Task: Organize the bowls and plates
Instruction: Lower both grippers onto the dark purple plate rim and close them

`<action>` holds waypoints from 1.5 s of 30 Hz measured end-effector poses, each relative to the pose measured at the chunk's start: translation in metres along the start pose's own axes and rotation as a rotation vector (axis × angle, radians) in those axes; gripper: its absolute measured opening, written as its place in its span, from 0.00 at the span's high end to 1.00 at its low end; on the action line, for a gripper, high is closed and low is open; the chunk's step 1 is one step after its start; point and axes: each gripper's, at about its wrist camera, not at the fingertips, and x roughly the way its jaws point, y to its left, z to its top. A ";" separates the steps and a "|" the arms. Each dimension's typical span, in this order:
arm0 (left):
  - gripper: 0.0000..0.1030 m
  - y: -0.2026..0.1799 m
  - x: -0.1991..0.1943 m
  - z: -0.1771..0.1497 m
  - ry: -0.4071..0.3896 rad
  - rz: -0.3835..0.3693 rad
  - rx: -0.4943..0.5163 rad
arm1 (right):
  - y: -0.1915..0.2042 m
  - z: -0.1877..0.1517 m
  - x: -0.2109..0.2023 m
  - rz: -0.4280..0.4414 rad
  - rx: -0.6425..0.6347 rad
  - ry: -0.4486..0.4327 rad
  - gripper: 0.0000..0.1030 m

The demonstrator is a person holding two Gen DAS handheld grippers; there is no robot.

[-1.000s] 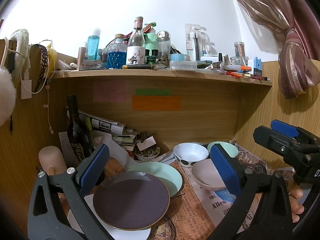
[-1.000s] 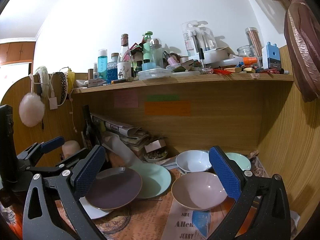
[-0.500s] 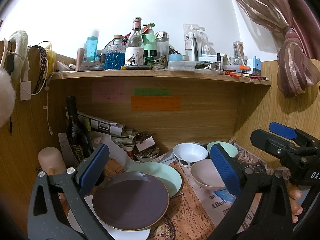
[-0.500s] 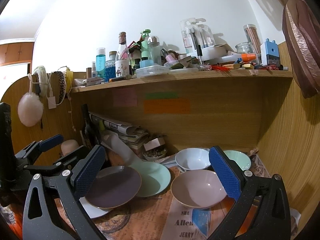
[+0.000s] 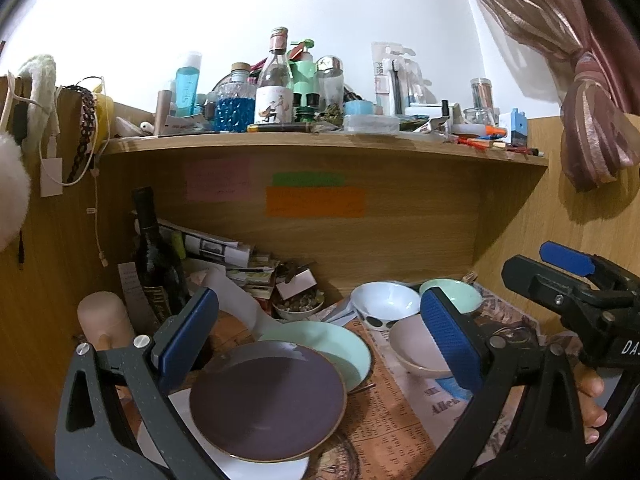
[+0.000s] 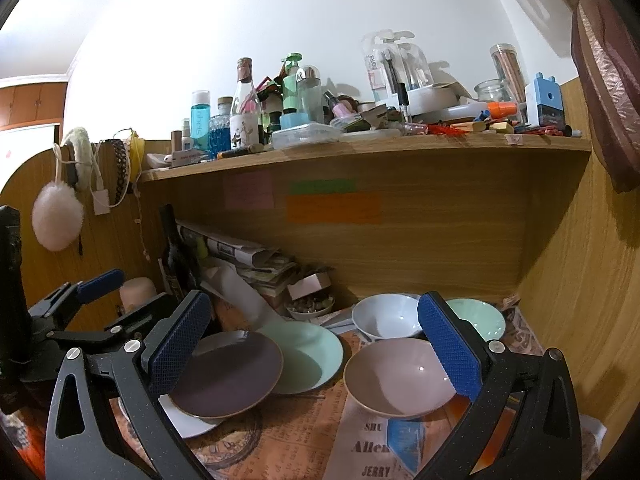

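The left hand-held gripper (image 5: 318, 334) is wide open and holds nothing; its two blue-padded fingers stand on either side of the round dark purple plate with a thin gold rim (image 5: 267, 399), above it and not touching it. This plate lies on a flat white plate (image 5: 264, 471), and its far edge overlaps the round pale mint-green plate (image 5: 340, 346) behind it. To the right of the plates, on the newspaper-covered surface (image 5: 384, 416), sits the shallow pale pink bowl (image 5: 412, 346). Behind it are the white bowl with dark spots outside (image 5: 384, 306) and the pale green bowl (image 5: 454, 290), side by side near the wooden back wall.

The right hand-held gripper (image 6: 314, 338) is also wide open and empty. In its view the pink bowl (image 6: 396, 378) lies between the fingers, nearer to the right one. A tall dark glass bottle (image 5: 154, 256) stands upright at the left, beside a rolled newspaper (image 5: 212, 244). The wooden shelf (image 5: 320, 144) above carries many bottles and jars.
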 end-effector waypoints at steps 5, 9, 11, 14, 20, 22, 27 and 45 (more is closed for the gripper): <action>0.00 0.015 0.004 -0.005 0.020 0.030 0.001 | 0.004 -0.006 0.011 -0.014 -0.011 0.003 0.00; 0.00 0.035 0.014 -0.013 0.070 0.028 -0.024 | 0.009 -0.013 0.028 0.015 -0.002 0.049 0.00; 0.00 0.045 0.021 -0.018 0.101 0.031 -0.034 | 0.013 -0.019 0.041 0.029 0.002 0.087 0.00; 0.00 0.066 0.036 -0.029 0.162 0.049 -0.053 | 0.014 -0.028 0.057 0.059 0.006 0.138 0.00; 0.02 0.105 0.064 -0.055 0.275 0.082 -0.095 | 0.016 -0.055 0.101 0.125 0.038 0.295 0.06; 0.09 0.116 0.074 -0.062 0.312 0.096 -0.103 | 0.017 -0.062 0.113 0.132 0.042 0.343 0.13; 0.19 0.144 0.099 -0.081 0.417 0.089 -0.134 | 0.025 -0.079 0.140 0.151 0.057 0.453 0.26; 0.70 0.168 0.150 -0.112 0.676 -0.033 -0.173 | 0.019 -0.104 0.187 0.126 0.131 0.615 0.77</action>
